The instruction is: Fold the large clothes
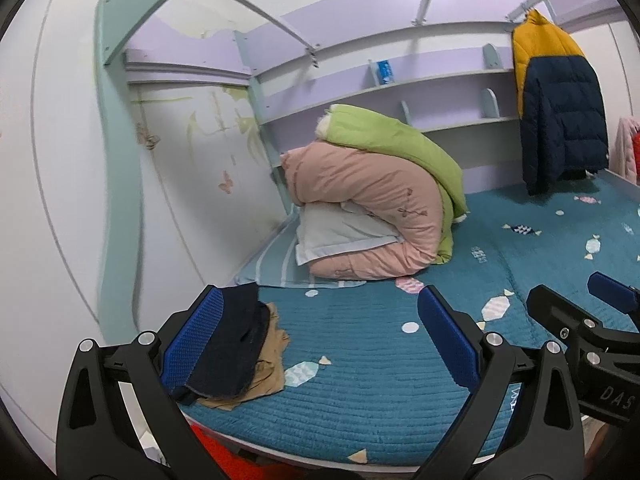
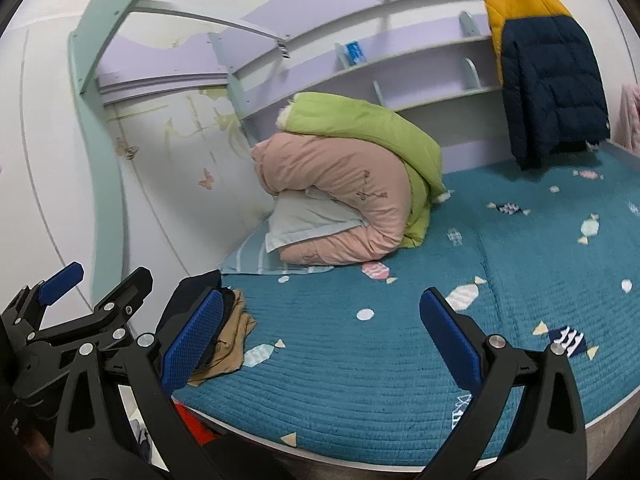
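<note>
Both tools are held wide open above the near edge of the bed point(image 1: 360, 360); nothing is gripped by the left tool point(image 1: 320, 344) and nothing by the right tool point(image 2: 322, 340); the two are side by side and close together.

One big piece of clothing, the yellow and navy coat point(image 1: 556, 108), is hung up at the far right end of the bed, well apart from both tools; a small pile of folded clothes point(image 1: 244, 352), dark on top and tan below, is seen at the near left corner of the bed, just beside the left tool's blue pad. A rolled pink quilt point(image 1: 360, 200) and a green quilt point(image 1: 392, 144) are stacked over a pillow point(image 1: 336, 232) near the wall.

Trouble could come in a few ways; the folded pile could be knocked off the bed edge if the left tool is swung low; the two tools could be bumped together, since they are so near; the puffy coat could slip out if only a thin bit is pinched; it could be dragged over the quilts if it is pulled too fast.
</note>
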### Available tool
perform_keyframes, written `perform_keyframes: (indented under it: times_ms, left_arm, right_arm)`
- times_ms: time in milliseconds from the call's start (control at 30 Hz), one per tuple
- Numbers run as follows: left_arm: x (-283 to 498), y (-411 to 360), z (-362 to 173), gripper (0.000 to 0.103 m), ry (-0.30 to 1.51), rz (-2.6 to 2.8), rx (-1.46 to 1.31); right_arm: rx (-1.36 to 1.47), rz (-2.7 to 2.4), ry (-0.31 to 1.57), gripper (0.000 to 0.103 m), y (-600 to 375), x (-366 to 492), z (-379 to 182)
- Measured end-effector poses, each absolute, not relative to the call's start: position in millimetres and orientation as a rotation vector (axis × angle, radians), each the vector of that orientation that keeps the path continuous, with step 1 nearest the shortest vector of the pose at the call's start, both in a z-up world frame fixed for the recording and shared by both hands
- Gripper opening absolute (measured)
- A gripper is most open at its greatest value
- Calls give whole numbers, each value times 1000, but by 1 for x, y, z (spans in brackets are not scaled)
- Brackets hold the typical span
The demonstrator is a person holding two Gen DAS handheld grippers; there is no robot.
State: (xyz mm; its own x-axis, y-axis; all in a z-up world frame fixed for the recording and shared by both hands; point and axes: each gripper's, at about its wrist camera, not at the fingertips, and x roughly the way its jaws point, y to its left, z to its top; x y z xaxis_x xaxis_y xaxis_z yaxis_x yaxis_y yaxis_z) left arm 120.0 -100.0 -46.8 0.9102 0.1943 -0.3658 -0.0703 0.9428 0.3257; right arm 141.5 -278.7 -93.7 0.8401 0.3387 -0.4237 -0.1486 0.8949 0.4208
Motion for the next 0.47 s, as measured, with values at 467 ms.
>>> perform_keyframes:
  times_ms: [467]
  left_arm:
    - [214,-216,-129,98,519,-135,495]
  right_arm:
    - [426,-146,559,95,-398,180,-150]
